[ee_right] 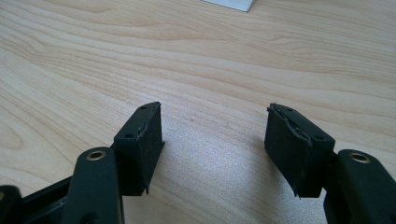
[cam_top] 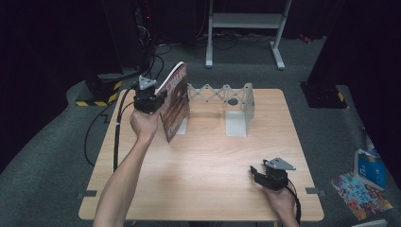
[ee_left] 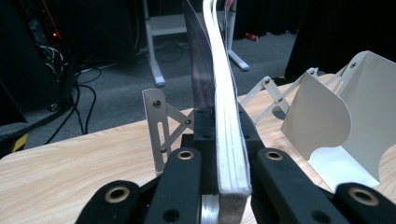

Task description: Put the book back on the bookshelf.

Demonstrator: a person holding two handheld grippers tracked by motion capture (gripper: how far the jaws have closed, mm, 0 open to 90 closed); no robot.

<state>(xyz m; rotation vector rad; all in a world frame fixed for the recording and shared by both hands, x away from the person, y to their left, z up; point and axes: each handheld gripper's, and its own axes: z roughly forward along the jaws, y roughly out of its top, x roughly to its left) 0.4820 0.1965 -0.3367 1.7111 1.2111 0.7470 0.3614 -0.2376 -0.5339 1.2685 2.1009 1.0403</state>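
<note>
Lab — dark curtains, cabling

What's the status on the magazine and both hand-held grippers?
Left hand-held gripper shut on magazine, held upright by rack left end. Right hand-held gripper open, empty, low over table. Nothing in the way.

You get a brightly lit table from overhead while the room around it sinks into darkness. Your high view is soft and grainy; near jaws blur in both gripper views.
</note>
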